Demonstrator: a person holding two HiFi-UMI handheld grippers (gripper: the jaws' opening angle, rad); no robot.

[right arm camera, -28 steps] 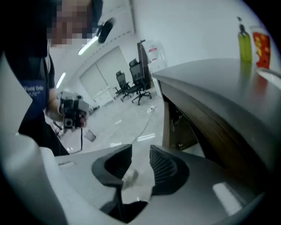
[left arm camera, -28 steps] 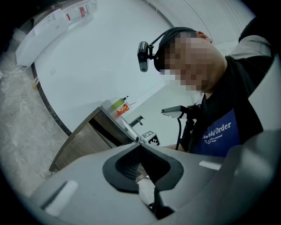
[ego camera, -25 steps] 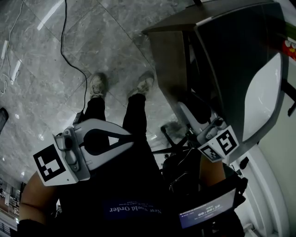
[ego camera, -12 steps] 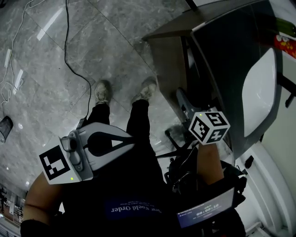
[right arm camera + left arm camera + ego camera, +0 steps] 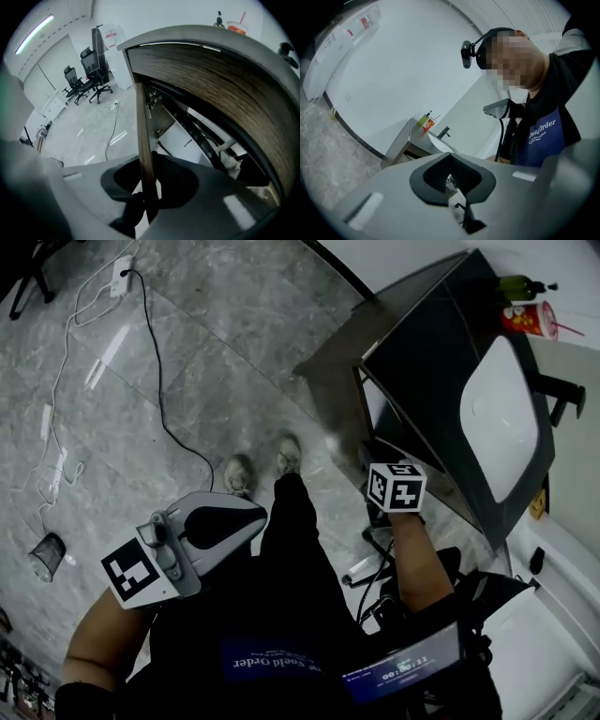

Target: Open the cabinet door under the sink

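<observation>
- cabinet door [image 5: 143,123]: seen edge-on in the right gripper view. It is a thin, upright panel with brown wood grain. It hangs below the sink [image 5: 497,418] and is swung clear of the cabinet body.
- Right of the door edge the cabinet interior under the sink is exposed. It shows a metal hinge [image 5: 152,98], dark slanted struts and a pale back wall.
- A wood-grain front panel [image 5: 234,89] below the sink curves over the door's top edge.
- Writing: the blue apron [image 5: 541,140] carries white print ending legibly in "Order"; I cannot read the letters before it.
- The red cup [image 5: 532,317] with a straw stands beside a green bottle [image 5: 518,284] at the counter end beyond the sink. Its print is too small to read.
- Each gripper's cube shows black-and-white square markers, with no text.
- left gripper [image 5: 253,519]: held roughly level at the person's left side on a bare forearm, well apart from the sink. Its jaws are together with nothing between them.
- right gripper [image 5: 149,187]: the arm reaches down at the sink's front and the gripper points steeply downward, marker cube uppermost. The jaws have just been closing and clamp the door's free edge, one pad on each face.
</observation>
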